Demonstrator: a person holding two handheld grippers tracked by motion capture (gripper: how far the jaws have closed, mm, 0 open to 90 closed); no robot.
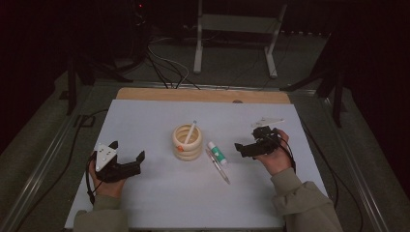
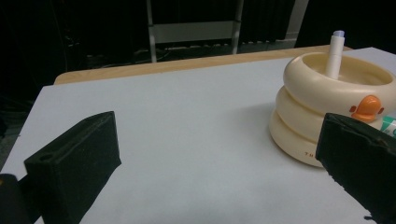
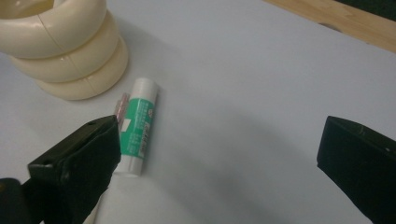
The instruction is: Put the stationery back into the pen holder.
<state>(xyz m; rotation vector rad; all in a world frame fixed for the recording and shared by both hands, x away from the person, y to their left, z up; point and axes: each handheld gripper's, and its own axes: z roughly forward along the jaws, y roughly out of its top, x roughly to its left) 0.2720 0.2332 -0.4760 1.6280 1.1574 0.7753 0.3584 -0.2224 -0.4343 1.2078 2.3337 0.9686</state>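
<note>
one glue stick (image 3: 136,125), green label, print unreadable, beside holder (image 3: 60,44)

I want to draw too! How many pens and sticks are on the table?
3: a white marker standing in the cream holder, a glue stick lying right of it, and a clear pen beside that.

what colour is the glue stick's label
Green with white print, on a white tube; the glue stick shows best in the right gripper view.

Open sheet (image 1: 159,193) (holder (image 1: 187,142) mid-table)
</note>
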